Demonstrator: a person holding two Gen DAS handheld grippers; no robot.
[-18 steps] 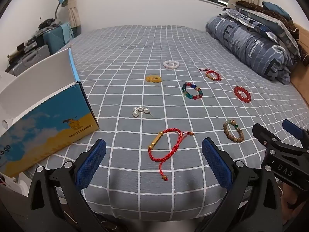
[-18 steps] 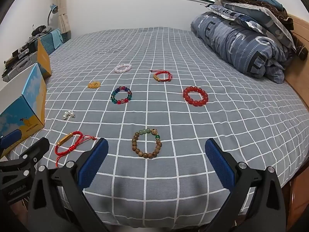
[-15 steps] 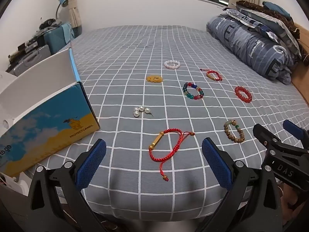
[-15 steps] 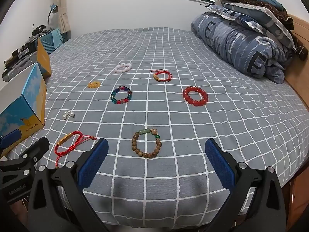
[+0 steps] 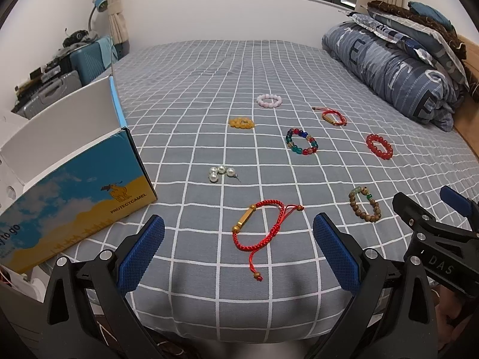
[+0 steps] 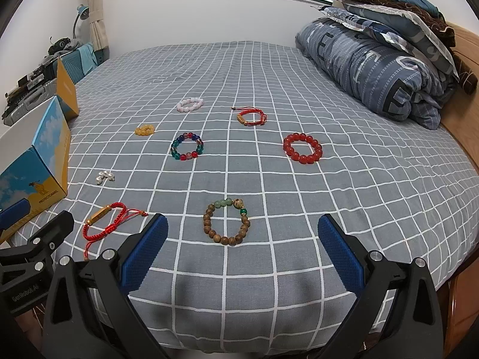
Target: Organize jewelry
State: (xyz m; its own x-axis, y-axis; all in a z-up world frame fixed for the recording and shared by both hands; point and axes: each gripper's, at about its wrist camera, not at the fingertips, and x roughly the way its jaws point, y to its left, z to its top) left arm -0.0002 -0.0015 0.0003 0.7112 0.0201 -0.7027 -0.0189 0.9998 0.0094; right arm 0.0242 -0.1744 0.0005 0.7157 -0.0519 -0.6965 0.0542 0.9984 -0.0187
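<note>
Several bracelets lie on a grey checked bed. A red cord bracelet with a gold tube [image 5: 259, 227] lies just ahead of my open, empty left gripper [image 5: 239, 248]. A wooden bead bracelet [image 6: 226, 221] lies just ahead of my open, empty right gripper [image 6: 242, 248]. Further off are a multicolour bead bracelet [image 6: 187, 146], a red bead bracelet [image 6: 302, 148], a second red cord bracelet [image 6: 251, 116], a pink bead bracelet [image 6: 190, 104], a yellow bead bracelet [image 6: 144, 130] and pearl earrings [image 5: 221, 173]. An open blue and yellow box [image 5: 69, 191] stands at the left.
A folded blue quilt and pillows [image 6: 380, 59] lie at the right by a wooden headboard. Suitcases and clutter [image 5: 66, 68] stand beyond the bed's left side. The bed's front edge [image 6: 239, 329] is just under both grippers.
Both views have barely shifted; the grippers stay open and nothing on the bed has moved.
</note>
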